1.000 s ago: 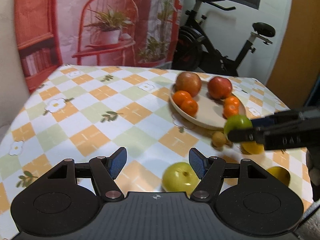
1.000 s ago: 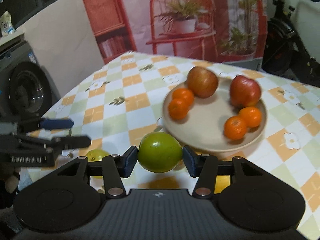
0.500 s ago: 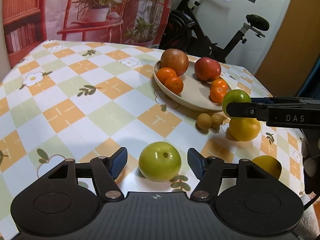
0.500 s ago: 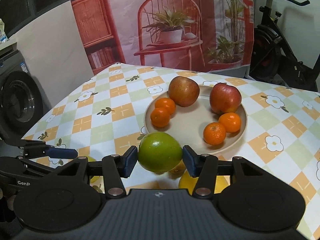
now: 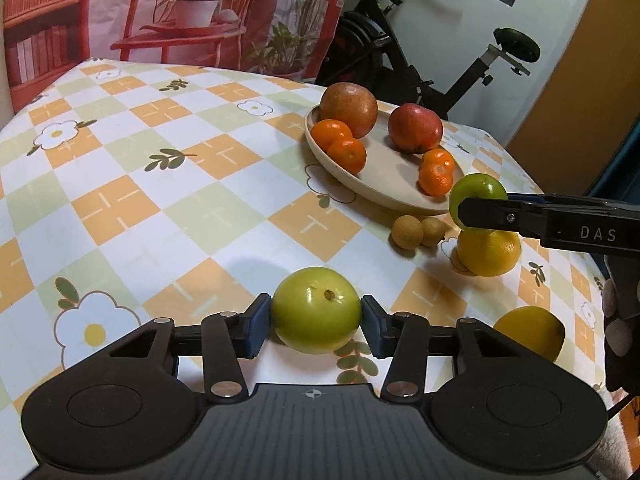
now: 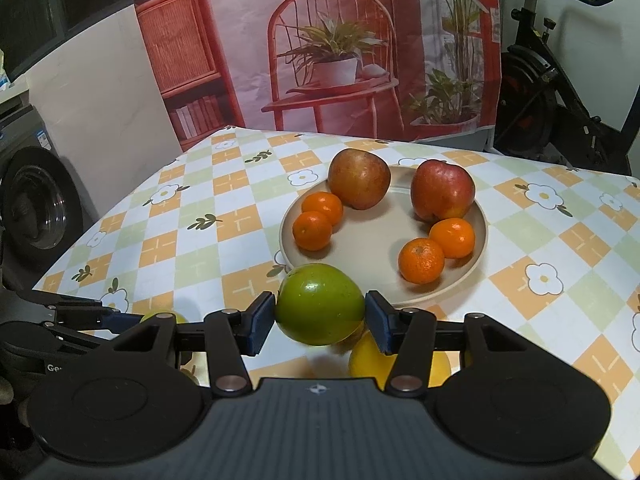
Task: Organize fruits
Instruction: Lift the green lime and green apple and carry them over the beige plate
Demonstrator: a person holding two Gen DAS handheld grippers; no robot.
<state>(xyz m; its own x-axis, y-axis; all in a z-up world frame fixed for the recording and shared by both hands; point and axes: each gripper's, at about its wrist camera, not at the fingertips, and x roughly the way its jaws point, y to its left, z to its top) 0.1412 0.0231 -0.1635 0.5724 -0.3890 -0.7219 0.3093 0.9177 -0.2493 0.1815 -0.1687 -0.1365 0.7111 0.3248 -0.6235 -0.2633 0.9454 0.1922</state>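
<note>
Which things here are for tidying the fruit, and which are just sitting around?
For the job: plate; light green fruit in the left claw, which just closed on it; dark green fruit in the right claw; yellow citrus; small brown fruits.

Just around: exercise bike; backdrop; washing machine.

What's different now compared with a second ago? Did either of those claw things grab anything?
The left gripper came down around the light green fruit on the table, and its jaws have just been closing: the pads now sit against the fruit's sides. The right gripper kept its hold on the darker green fruit in front of the plate. The plate's apples and tangerines did not move.
</note>
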